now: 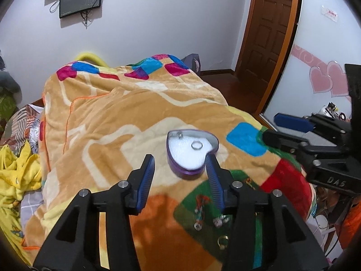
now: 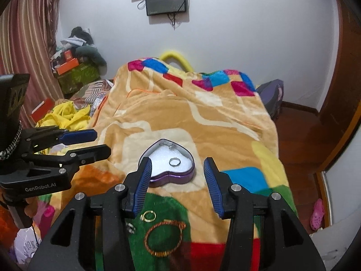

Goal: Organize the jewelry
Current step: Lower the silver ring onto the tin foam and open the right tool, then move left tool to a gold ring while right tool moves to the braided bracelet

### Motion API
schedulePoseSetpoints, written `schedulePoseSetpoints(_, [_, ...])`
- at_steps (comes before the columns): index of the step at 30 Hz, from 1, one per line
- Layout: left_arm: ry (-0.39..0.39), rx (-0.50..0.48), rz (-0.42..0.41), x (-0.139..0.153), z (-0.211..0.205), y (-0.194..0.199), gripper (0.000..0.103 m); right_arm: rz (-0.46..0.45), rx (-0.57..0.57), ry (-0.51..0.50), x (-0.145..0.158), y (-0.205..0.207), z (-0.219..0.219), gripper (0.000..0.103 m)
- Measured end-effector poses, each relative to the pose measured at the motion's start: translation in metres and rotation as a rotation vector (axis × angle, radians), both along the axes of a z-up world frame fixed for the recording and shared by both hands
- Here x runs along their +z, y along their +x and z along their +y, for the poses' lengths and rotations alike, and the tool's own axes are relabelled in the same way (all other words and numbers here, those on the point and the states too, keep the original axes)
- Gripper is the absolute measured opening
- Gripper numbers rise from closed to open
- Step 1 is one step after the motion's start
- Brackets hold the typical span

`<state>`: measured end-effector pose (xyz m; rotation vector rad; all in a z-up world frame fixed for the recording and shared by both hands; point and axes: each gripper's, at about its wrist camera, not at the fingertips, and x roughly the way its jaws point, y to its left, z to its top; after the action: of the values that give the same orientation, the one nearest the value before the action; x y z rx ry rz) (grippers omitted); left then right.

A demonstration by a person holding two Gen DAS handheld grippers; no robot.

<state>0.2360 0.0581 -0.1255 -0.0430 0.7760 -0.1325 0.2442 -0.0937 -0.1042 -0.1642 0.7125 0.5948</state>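
With a silver ring (image 2: 174, 162) already lying in the purple heart-shaped tin (image 2: 158, 180) on the blanket, both grippers (image 1: 179, 178) (image 2: 177, 186) hover released, so the near gold bangle (image 2: 163, 238), perhaps beaded, needs picking next

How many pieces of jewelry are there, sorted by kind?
Rings: 2, silver ring in the heart box, gold ring on the blanket
Bracelets: 1, bracelet
Unclear small pieces: 2, boxed piece, loose piece
Total: 5
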Motion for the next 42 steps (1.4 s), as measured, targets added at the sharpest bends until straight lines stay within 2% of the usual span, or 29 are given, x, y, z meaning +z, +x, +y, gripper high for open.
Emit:
schedulePoseSetpoints(2, [0.005, 0.0, 0.01, -0.002, -0.001, -0.007, 0.047, -0.01, -0.003, -0.005, 0.001, -0.008, -0.002, 0.046])
schedulePoseSetpoints(6, [0.02, 0.002, 0.031, -0.009, -0.006, -0.021, 0.047, -0.009, -0.011, -0.001, -0.004, -0.025, -0.008, 0.056])
schedulePoseSetpoints(20, [-0.03, -0.05, 0.159, -0.054, -0.033, -0.052, 0.047, 0.081, -0.093, -0.018, -0.043, -0.057, -0.034, 0.056])
schedulePoseSetpoints(29, [-0.016, -0.099, 0.225, -0.085, -0.054, -0.064, 0.046, 0.116, -0.11, -0.054, -0.065, -0.068, -0.041, 0.056])
schedulePoseSetpoints(31, [-0.007, -0.096, 0.222, -0.088, -0.054, -0.065, 0.041, 0.128, -0.111, -0.055, -0.069, -0.068, -0.042, 0.056])
schedulePoseSetpoints(36, [-0.054, -0.084, 0.231, -0.096, -0.049, -0.063, 0.026, 0.162, -0.099, -0.057, -0.079, -0.067, -0.039, 0.056])
schedulePoseSetpoints(39, [-0.046, -0.075, 0.221, -0.097, -0.049, -0.063, 0.017, 0.179, -0.088, -0.055, -0.083, -0.065, -0.035, 0.056])
schedulePoseSetpoints(42, [-0.069, -0.07, 0.218, -0.094, -0.043, -0.062, 0.017, 0.19, -0.075, -0.063, -0.088, -0.062, -0.029, 0.056])
